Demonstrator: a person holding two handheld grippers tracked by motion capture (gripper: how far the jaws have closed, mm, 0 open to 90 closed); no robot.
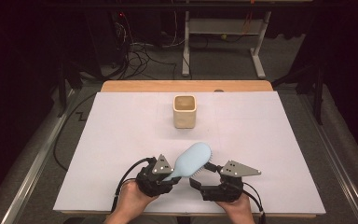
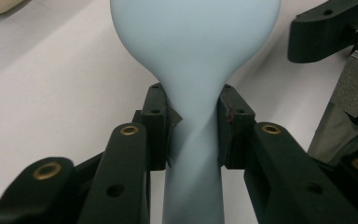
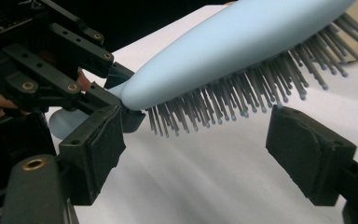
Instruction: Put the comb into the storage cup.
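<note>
The left hand-held gripper (image 1: 166, 178) is squeezing the thin handle of a light blue plastic hairbrush with an oval head (image 1: 192, 160). In the left gripper view, both black jaws are pressing on the handle from each side. The brush is being held up over the near edge of the white worktop (image 1: 121, 130), between the two hands. Its head is pointing away from the person and a bit to the right, toward the cream square cup (image 1: 185, 111) standing farther back in the middle. The bristles are facing down and to the right.

The right hand-held gripper (image 1: 196, 183) is sitting just beside the brush with its jaws spread wide and nothing in them. In the right gripper view, the bristles (image 3: 242, 93) are hanging just above the gap between the jaws.

It looks like the brush is being carried, and the cup is likely where it is going. The next move probably calls for one of two things: lifting the brush over to the cup and tipping it in, or letting the right gripper close on the head first to help turn it.

The end of the handle is hiding behind the left gripper. The inside of the cup is too small to make out. The top of the brush head is cut off in the left gripper view.
</note>
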